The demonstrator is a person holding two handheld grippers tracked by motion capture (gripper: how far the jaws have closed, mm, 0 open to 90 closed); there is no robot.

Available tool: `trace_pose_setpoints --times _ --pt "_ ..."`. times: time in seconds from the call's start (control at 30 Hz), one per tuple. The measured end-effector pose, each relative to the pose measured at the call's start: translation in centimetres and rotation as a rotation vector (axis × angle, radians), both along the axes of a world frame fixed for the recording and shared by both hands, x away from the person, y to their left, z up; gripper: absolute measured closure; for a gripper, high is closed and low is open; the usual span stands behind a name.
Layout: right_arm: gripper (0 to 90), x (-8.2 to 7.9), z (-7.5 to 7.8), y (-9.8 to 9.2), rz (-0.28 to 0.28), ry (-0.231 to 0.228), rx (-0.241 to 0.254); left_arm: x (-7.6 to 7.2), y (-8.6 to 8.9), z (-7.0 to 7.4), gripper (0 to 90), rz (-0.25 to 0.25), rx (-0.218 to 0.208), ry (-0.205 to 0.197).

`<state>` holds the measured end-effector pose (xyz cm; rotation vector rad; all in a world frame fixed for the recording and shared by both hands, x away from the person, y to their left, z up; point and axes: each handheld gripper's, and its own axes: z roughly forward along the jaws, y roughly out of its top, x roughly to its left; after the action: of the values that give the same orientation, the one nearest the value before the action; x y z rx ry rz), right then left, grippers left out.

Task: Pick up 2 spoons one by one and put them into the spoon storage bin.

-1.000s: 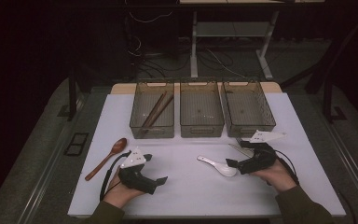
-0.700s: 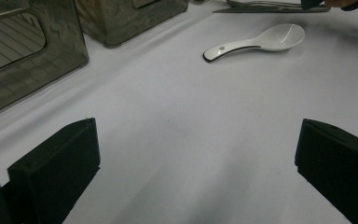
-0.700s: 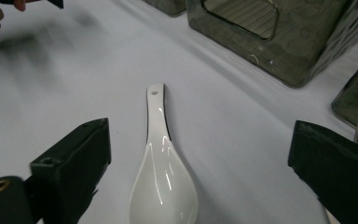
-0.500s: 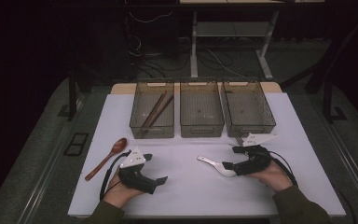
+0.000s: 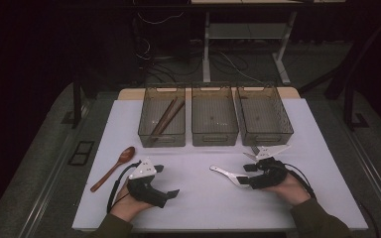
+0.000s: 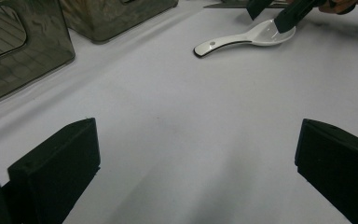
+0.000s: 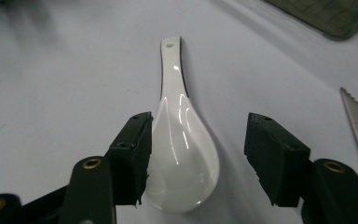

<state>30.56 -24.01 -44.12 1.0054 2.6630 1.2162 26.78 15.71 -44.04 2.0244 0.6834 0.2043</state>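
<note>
right gripper closing in around the white spoon

i'm seeing my jaws half spread and just narrowing, the bowl lying between them: one pad is brushing its edge, the other is standing clear. the spoon is lying flat on the white table in front of the bins, its long axis running away from my jaws, handle pointing toward the left gripper, whose jaws are gaping wide over bare table.

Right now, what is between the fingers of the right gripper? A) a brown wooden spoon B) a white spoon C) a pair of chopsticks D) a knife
B: the bowl of the white spoon lies on the table between the fingers of the right gripper, which have just been closing around it.
</note>
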Motion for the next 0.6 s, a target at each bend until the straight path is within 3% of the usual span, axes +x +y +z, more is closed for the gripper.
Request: trace_pose_setpoints --times 0.17,0.33,0.6 --pt "43.5 -0.32 -0.35 0.24 0.020 0.011 -0.021 -0.03 0.14 -0.03 0.0 0.002 -0.007 0.000" --pt "47.5 -0.64 -0.54 0.47 0.045 -0.006 -0.058 -0.02 0.07 -0.07 0.0 -0.003 -0.010 0.001" --pt "60.1 -1.03 -0.54 0.79 0.082 -0.014 -0.071 -0.05 0.01 -0.08 0.0 -0.007 -0.014 0.001"
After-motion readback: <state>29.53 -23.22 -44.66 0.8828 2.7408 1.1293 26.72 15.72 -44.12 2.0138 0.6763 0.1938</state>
